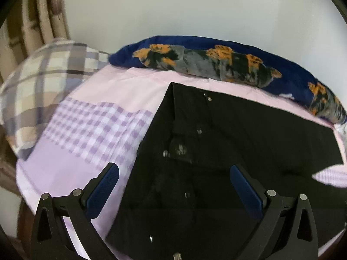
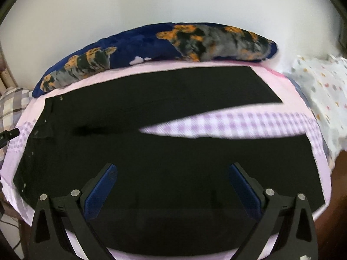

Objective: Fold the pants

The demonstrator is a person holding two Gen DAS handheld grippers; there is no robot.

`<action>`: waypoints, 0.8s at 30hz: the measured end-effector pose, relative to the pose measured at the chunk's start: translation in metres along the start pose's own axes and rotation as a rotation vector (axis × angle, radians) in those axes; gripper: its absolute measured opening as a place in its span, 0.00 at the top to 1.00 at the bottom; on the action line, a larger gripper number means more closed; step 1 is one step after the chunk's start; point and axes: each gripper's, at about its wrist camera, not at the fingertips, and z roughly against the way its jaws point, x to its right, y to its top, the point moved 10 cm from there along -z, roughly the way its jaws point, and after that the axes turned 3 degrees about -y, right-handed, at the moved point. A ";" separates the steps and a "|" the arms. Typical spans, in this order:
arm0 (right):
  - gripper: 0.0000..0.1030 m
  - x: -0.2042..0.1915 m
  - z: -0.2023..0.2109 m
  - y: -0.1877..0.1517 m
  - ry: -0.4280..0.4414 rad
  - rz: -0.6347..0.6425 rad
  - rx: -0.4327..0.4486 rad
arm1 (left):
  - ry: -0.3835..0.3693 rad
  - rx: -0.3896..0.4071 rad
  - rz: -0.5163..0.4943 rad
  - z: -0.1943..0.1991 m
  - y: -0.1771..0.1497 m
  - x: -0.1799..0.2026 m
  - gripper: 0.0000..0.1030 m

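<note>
Black pants (image 1: 227, 140) lie spread flat on a pink and purple-checked bed sheet (image 1: 91, 130). The waistband with metal buttons is at the left in the right wrist view, and the two legs (image 2: 173, 91) run to the right with a gap of sheet between them. My left gripper (image 1: 173, 173) is open above the waist end, holding nothing. My right gripper (image 2: 173, 173) is open above the near leg, holding nothing.
A dark blue blanket with orange and grey print (image 1: 216, 62) lies along the far edge of the bed against a white wall. A plaid pillow (image 1: 43, 86) sits at the left. A white dotted cloth (image 2: 321, 91) lies at the right.
</note>
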 end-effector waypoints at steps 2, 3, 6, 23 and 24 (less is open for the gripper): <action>0.02 -0.011 -0.008 0.013 0.037 0.004 0.015 | -0.001 -0.013 0.006 -0.013 0.010 -0.007 0.02; 0.02 -0.017 -0.012 0.019 0.060 0.003 0.023 | -0.015 -0.017 0.011 -0.021 0.016 -0.011 0.02; 0.02 -0.039 -0.027 0.035 0.128 0.019 0.022 | -0.068 -0.055 0.036 -0.046 0.033 -0.020 0.15; 0.02 -0.077 -0.103 0.077 0.189 -0.032 -0.093 | -0.508 -0.296 0.240 -0.163 0.089 -0.014 0.59; 0.02 -0.075 -0.106 0.078 0.188 -0.038 -0.096 | -0.518 -0.306 0.240 -0.165 0.091 -0.013 0.60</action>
